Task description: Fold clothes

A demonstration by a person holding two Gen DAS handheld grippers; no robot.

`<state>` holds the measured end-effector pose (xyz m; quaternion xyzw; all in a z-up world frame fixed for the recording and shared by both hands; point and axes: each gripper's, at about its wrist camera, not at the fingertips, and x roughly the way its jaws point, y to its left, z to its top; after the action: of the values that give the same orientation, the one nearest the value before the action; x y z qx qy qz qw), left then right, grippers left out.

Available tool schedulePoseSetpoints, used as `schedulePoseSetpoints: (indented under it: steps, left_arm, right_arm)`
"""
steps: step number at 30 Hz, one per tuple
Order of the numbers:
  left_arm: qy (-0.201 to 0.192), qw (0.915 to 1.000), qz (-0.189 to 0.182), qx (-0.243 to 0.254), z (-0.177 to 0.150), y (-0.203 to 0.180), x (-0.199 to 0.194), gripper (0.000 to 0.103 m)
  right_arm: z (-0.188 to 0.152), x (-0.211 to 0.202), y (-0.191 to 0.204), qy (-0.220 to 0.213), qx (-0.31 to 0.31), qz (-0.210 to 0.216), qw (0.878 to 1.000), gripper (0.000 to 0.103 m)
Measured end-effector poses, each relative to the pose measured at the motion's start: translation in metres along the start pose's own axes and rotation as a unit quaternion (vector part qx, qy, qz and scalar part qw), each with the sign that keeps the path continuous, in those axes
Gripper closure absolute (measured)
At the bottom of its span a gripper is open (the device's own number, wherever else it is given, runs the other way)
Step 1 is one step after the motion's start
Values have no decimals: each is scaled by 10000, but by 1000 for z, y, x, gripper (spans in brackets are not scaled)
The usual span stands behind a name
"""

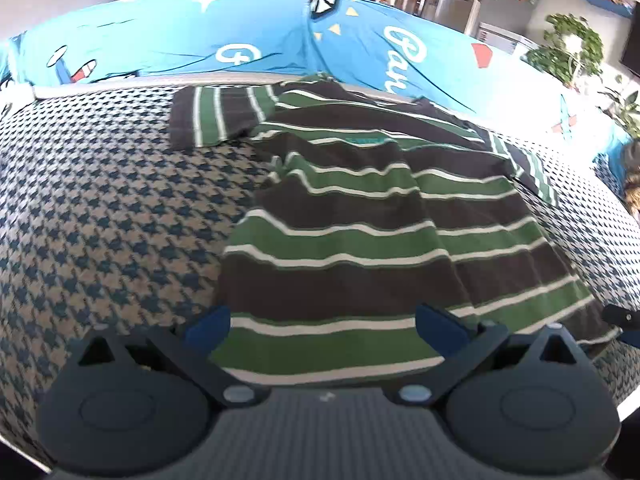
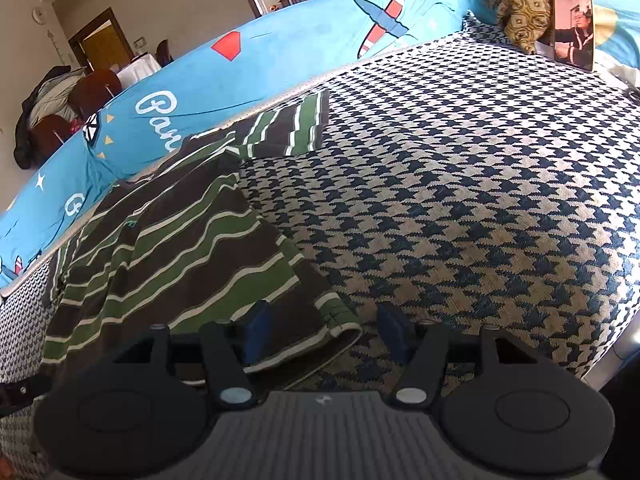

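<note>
The striped shirt (image 1: 360,208) lies spread on the houndstooth cover (image 1: 100,220), its long axis running straight away from both sets of jaws toward the blue bedding (image 1: 260,36) at the far side. The hem is the near end; the collar and sleeves are the far end.

Left gripper (image 1: 322,326): jaws spread wide and holding nothing. The hem passes directly between them, and the shirt body extends ahead and slightly right of the opening. One sleeve (image 1: 216,118) lies flat, far ahead and left of these jaws.

Right gripper (image 2: 326,330): jaws likewise open, holding nothing. The hem's right corner (image 2: 340,330) sits inside the opening, close to the left finger (image 2: 256,330), with bare cover in front of the right finger. The shirt body extends ahead and to the left.

Judgement: each gripper stands at its own hem corner, so neither is notably nearer. The next move probably requires closing on the hem and carrying it forward along the long axis toward the collar. Contact between fingers and cloth cannot be confirmed.

A phone (image 2: 572,26) stands propped far ahead and right of the right jaws.
</note>
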<state>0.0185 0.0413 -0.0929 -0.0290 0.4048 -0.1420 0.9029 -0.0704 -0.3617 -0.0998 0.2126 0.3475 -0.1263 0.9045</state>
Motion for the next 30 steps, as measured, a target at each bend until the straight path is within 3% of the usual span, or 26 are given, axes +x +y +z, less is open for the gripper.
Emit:
schedulePoseSetpoints:
  steps: [10,12,14,16,22,30]
  left_arm:
    - [44,9994,218,-260,-4,14,0,0]
    - [48,9992,254,-289,-5,16,1,0]
    - [60,9991,295,-305,-6,18,1,0]
    - [73,9989,323,-334,-6,19,1,0]
    - [90,9983,363,-452,-7,24,1,0]
    - [23,9970,433,-634,-6,35,-6,0]
  right_arm:
    - [-7,3,15,-86,-578,-206,9981,37]
    - [-9,3,17,-131,-643,-236,9976,49]
    - [-9,3,19,-163,-717,-280,9969,76]
    - [-9,3,19,-174,-701,-265,9970,90]
    - [-11,-8,18,-283,-671,-175,9972,95]
    - [-30,-50,17,-555,-610,-406,9958,96]
